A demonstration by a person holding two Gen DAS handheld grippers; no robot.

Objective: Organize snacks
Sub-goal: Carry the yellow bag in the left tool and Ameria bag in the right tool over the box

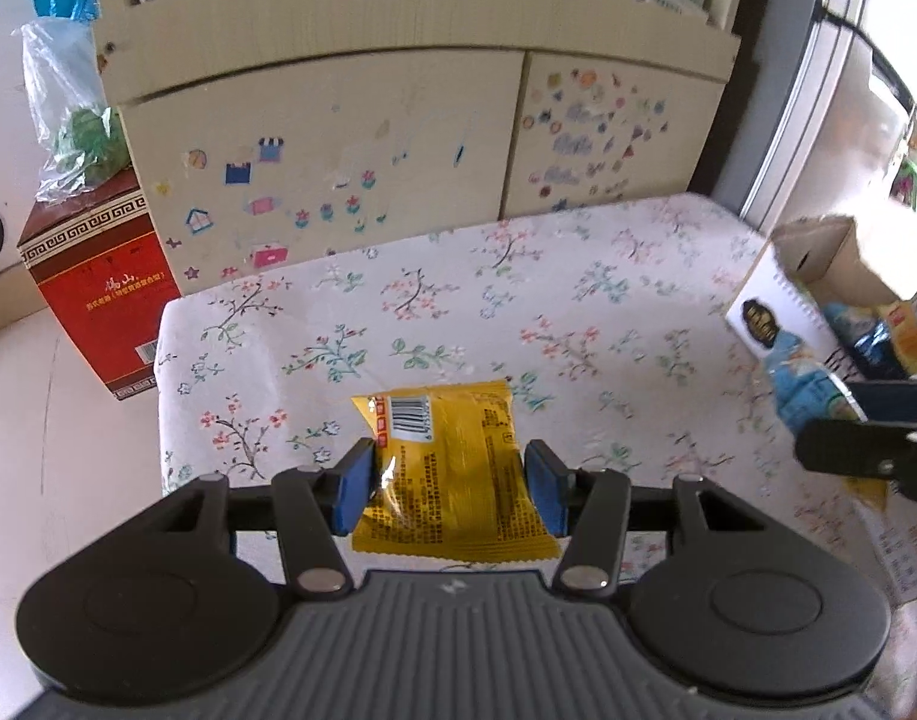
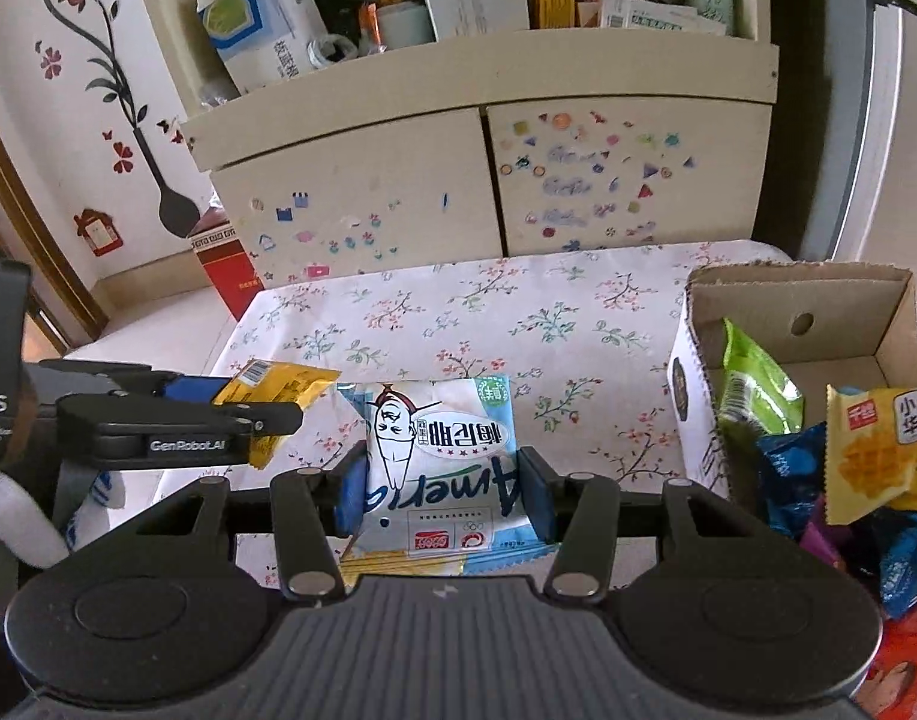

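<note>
My left gripper [image 1: 452,489] is shut on a yellow snack packet [image 1: 452,468], its blue pads pressing both sides, held above the floral tablecloth [image 1: 458,312]. My right gripper [image 2: 443,489] is shut on a white and light-blue snack packet [image 2: 440,450] with a cartoon figure. In the right wrist view the left gripper [image 2: 266,414] shows at the left with the yellow packet [image 2: 278,390]. In the left wrist view the right gripper [image 1: 818,426] shows at the right edge with the blue packet [image 1: 800,384]. A cardboard box [image 2: 800,294] at the right holds several snack packets.
A cream cabinet with stickers [image 1: 338,138] stands behind the table. A red carton [image 1: 98,276] with a plastic bag on top sits on the floor at the left. More snack packets [image 2: 878,438] pile up at the right, in front of the box.
</note>
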